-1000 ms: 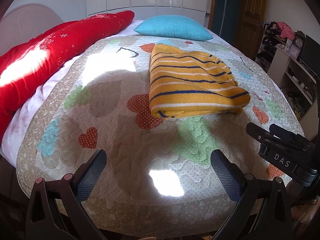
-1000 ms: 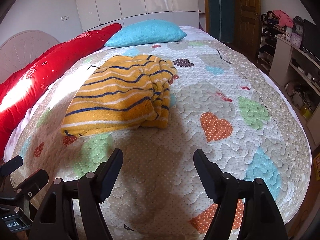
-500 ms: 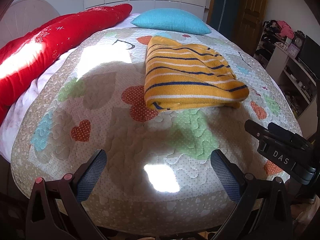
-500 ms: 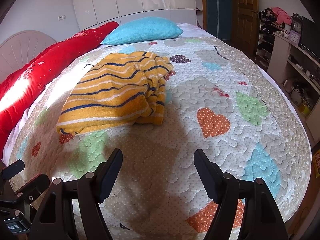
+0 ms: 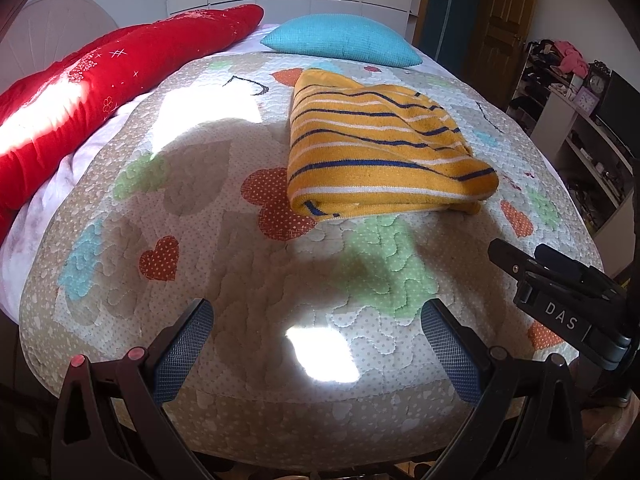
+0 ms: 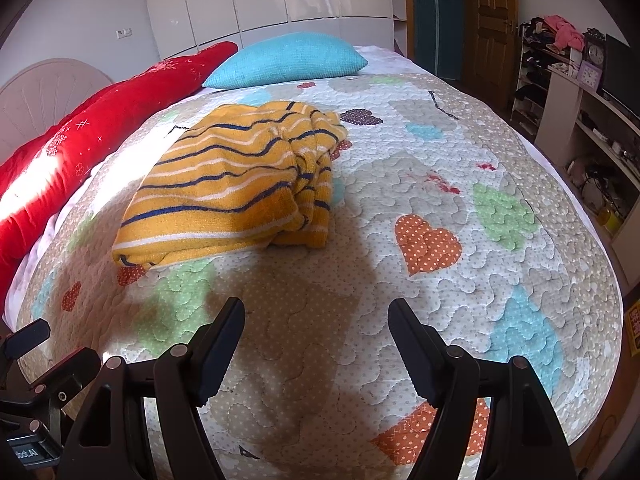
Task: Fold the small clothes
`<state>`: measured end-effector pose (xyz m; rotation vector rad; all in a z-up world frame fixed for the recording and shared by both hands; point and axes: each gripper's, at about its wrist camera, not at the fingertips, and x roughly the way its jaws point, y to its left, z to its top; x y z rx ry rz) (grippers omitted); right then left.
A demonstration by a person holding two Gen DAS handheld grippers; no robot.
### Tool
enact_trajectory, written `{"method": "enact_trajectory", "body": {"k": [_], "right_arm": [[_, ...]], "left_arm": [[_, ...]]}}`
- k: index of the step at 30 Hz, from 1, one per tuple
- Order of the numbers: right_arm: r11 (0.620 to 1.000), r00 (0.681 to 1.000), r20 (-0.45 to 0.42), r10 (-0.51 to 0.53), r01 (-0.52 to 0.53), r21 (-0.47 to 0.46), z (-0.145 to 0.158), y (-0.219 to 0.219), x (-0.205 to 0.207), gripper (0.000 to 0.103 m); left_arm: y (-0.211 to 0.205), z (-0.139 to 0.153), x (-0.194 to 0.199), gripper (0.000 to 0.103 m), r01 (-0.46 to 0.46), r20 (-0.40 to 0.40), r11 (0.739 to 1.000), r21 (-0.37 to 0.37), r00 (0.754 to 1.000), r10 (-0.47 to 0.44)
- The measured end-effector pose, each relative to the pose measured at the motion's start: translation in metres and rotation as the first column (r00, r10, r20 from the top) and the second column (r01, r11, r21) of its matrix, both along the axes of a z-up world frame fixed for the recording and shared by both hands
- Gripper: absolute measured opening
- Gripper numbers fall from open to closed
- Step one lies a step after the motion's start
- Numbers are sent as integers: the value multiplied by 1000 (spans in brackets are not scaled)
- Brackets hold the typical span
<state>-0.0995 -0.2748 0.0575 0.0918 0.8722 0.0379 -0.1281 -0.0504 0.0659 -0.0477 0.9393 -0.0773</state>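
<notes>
The folded striped sweater (image 6: 228, 188) lies ahead and left of the right claw (image 6: 316, 354), ahead-right of the left claw (image 5: 316, 354); both stand apart, empty.

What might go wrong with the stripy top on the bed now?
The top looks folded, but its right side is bunched and loose, so it may slump open if nudged. Both tools, left and right, hang open and empty; grabbing only the upper layer would likely undo the fold.
</notes>
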Motion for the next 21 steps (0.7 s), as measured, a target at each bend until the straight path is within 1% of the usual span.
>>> {"method": "enact_trajectory", "body": {"k": [21], "right_arm": [[1000,1000,3,0,0,-10,1,3,-1,79]], "left_arm": [[0,-5,1,103,9,-19,1000,-6,1000,-9]]}}
